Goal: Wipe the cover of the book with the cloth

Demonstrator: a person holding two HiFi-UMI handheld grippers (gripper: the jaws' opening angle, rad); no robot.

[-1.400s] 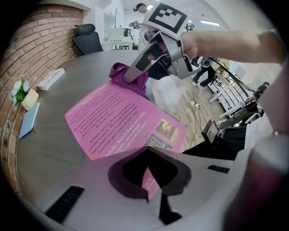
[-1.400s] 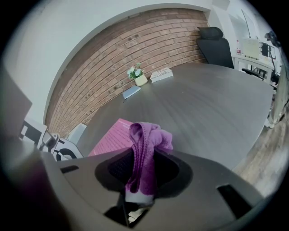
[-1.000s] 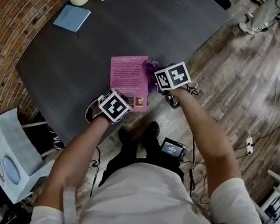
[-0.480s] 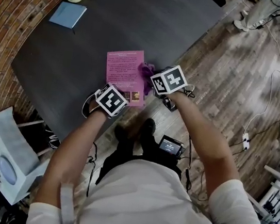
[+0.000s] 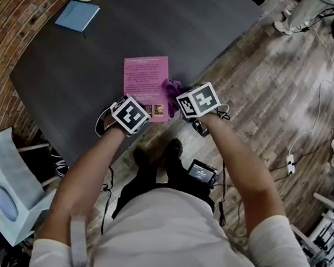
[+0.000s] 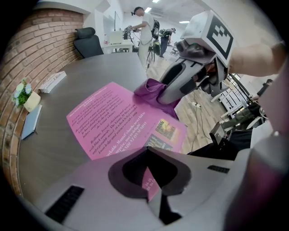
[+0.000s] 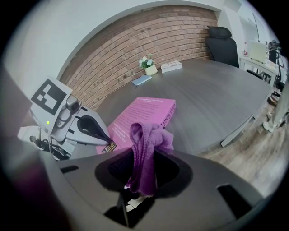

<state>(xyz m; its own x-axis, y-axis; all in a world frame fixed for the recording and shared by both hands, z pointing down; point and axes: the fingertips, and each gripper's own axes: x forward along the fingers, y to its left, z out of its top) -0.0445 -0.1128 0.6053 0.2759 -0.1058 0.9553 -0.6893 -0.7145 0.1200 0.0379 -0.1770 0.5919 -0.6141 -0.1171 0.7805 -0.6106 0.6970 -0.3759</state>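
1. Wiping looks under way, not finished. The pink book lies flat on the dark tabletop, close to the edge nearest the person.
2. The right tongs are clamped on the bunched purple cloth. In the head view the cloth sits at the book's right-hand margin, about halfway along it.
3. The left tongs are closed, tips down at the near corner of the book. They seem to pin it in place; whether they pinch the cover or only press on it is not clear.
4. Done, as far as can be judged: book steadied, cloth gripped and brought to the cover. No mark shows which parts have been wiped.
5. Left, by my reading: the broad printed area to the left of the cloth, which it does not cover now, and then lifting both tongs away.
6. Against the head view a second ago: the cloth was then by the far half of the right margin and now lies nearer the person. The left tongs keep the same near corner and the book keeps its place on the tabletop. The whole scene sits a little higher and further left in the picture.
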